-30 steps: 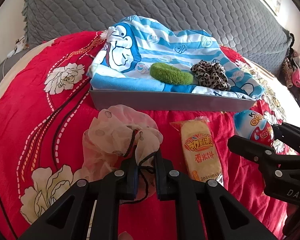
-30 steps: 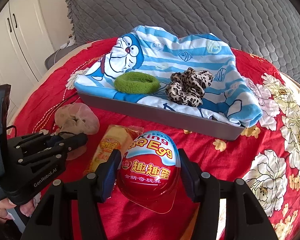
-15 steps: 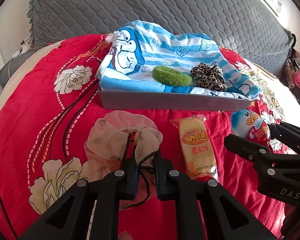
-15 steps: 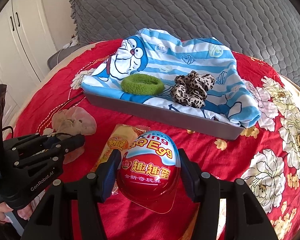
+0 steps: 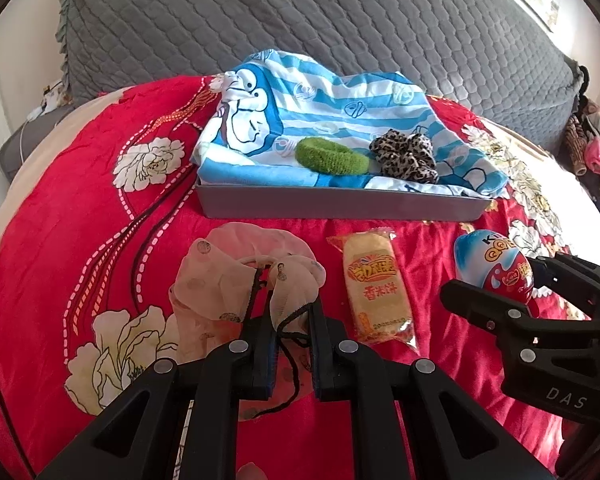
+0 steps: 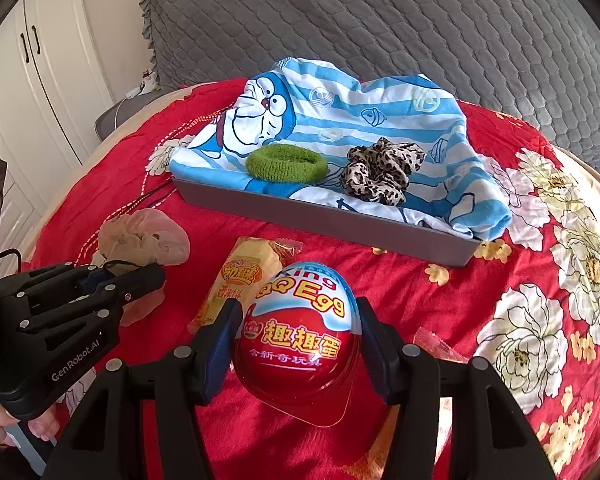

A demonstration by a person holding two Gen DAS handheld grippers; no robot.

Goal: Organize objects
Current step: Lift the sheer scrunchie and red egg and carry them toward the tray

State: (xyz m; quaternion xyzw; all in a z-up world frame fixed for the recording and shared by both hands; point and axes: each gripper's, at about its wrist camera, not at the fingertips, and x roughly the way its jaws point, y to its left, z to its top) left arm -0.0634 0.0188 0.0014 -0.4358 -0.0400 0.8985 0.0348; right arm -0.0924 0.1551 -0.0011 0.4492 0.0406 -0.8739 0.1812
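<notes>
Left gripper (image 5: 290,312) clamped on sheer pink fabric scrunchie (image 5: 236,276), right gripper (image 6: 296,344) on red-blue plastic toy egg (image 6: 300,332); grey rectangular tray (image 6: 324,220) lies straight ahead of both

Open red bedspread (image 5: 80,220) at left of left-wrist frame & at right of right-wrist frame: room to pass. Centre is crowded: snack packet (image 5: 376,288) lies btwn the pink scrunchie (image 5: 236,276) and toy egg (image 6: 300,332). Grey tray (image 5: 340,204) wall bars the upper middle (towel (image 5: 320,120), green scrunchie (image 5: 332,156), leopard scrunchie (image 5: 404,156) fill it). Grey headboard (image 5: 300,20) closes off the top.
</notes>
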